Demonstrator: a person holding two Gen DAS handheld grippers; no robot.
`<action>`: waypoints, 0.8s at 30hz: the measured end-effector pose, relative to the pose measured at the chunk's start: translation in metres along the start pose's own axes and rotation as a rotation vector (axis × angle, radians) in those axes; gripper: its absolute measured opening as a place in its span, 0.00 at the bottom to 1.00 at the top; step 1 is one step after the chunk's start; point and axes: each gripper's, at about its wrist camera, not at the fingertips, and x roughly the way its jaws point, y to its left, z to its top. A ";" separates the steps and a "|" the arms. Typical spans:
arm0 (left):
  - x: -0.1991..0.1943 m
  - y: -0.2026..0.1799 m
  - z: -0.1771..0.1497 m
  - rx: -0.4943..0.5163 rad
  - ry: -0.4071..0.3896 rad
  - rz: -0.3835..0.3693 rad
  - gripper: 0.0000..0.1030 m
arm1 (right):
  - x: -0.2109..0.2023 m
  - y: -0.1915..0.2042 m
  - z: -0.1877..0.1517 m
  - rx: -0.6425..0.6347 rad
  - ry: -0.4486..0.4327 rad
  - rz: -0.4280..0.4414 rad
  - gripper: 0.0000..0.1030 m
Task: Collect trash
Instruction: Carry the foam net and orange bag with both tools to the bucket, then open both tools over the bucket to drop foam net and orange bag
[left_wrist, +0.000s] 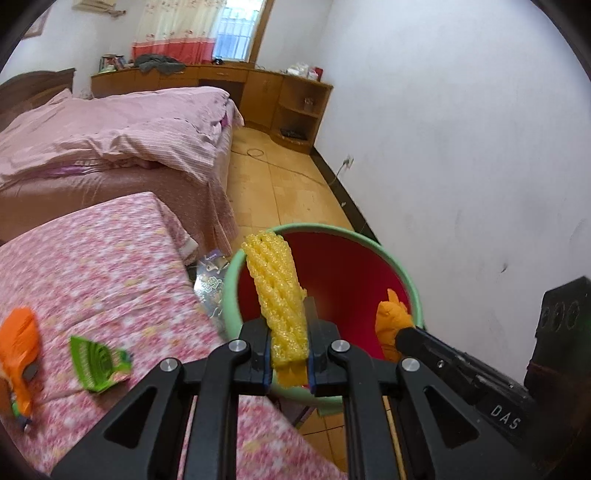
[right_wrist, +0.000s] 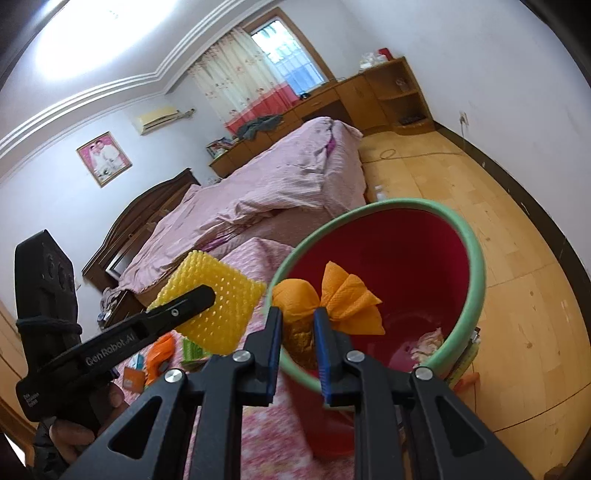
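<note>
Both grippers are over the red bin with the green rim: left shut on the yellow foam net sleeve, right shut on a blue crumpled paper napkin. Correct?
One thing is wrong: the crumpled paper napkin in the right gripper is orange, not blue, as the right wrist view shows. The rest stands: left gripper shut on the yellow foam net sleeve, both at the red bin with the green rim.

My left gripper is angled down, jaws clamped tight on the yellow foam net. My right gripper sits just to its right, also tipped down, pinching the orange napkin. A hand grips the left tool's handle, near left in the right view.
</note>
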 end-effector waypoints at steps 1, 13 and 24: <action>0.009 -0.002 0.001 0.010 0.012 0.004 0.12 | 0.005 -0.007 0.003 0.011 0.003 -0.006 0.19; 0.053 0.001 0.002 -0.018 0.092 0.054 0.41 | 0.029 -0.040 0.012 0.083 0.024 -0.012 0.30; 0.029 0.001 0.001 -0.034 0.082 0.057 0.41 | 0.017 -0.037 0.013 0.098 0.004 0.004 0.43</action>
